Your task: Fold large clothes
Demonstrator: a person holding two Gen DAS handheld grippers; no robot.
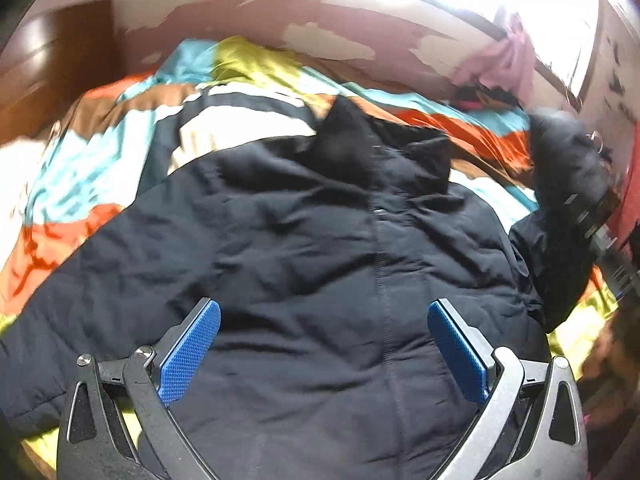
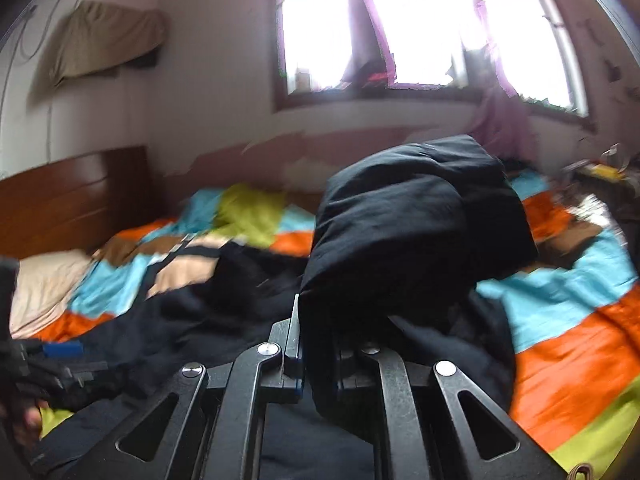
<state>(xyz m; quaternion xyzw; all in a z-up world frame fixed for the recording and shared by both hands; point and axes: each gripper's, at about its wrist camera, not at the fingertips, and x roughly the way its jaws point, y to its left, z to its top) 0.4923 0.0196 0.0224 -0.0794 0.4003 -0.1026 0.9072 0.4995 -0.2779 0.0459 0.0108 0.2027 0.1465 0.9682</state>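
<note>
So the right gripper [image 2: 316,354] is clamped tight on a bunched-up sleeve [image 2: 416,216] of the black puffer jacket [image 1: 304,264] and has it lifted off the bed, while the left gripper [image 1: 324,344] hangs wide open over the jacket's body, holding nothing. The jacket lies spread on the colourful patchwork bedspread [image 2: 576,300]. Looks like the sleeve-fold step; next I'd lay that sleeve across the middle.

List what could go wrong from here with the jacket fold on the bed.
1. The right tongs pinch only a small bunch of the black jacket sleeve; the bulky fabric could slip out.
2. The left tongs are open above the jacket body, so nothing pins it and it may drag across the quilt.
</note>
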